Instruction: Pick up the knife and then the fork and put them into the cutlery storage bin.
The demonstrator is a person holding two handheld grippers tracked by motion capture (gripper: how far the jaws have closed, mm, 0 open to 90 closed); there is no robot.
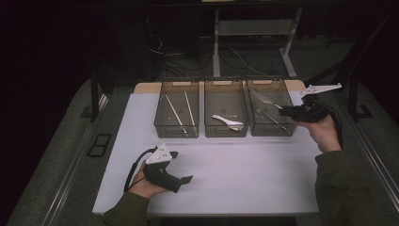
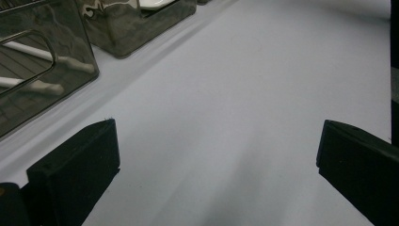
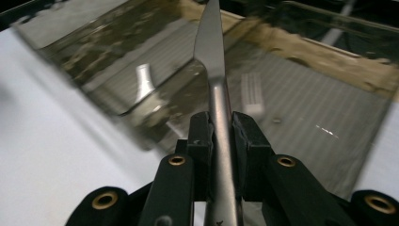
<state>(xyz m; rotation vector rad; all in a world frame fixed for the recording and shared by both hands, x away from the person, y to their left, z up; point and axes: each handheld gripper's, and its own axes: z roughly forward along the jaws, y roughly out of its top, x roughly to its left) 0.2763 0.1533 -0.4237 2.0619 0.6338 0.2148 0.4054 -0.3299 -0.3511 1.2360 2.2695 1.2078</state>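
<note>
Holding the slim silver table knife (image 3: 217, 84) by its handle, clamped tight between the black pads of our right gripper (image 3: 220, 136), we have it poised above the rightmost of three smoky translucent plastic bins (image 1: 270, 129), blade pointing away from us over the ribbed bin floor. In the high view the knife (image 1: 264, 99) crosses that bin from the right gripper (image 1: 287, 112) toward its far left corner, above a metal fork (image 1: 270, 117) that already lies inside. We judge the step in hand to be laying the knife down beside the fork, and doing it well means lowering the tip first, keeping the blade in line with the bin's long side so it clears the walls, and opening the pads only once the handle is low enough not to clatter or bounce out. We should watch that the blade does not catch on the fork's tines. Our left gripper (image 1: 181, 167) rests low over the bare white tabletop (image 1: 244, 174), well apart from the bins, its jaws spread wide with nothing between them, so it can wait there. The middle bin (image 1: 226, 132) holds a white plastic spoon (image 1: 229, 123), and the left bin (image 1: 176, 132) pale chopsticks (image 1: 175, 113).
</note>
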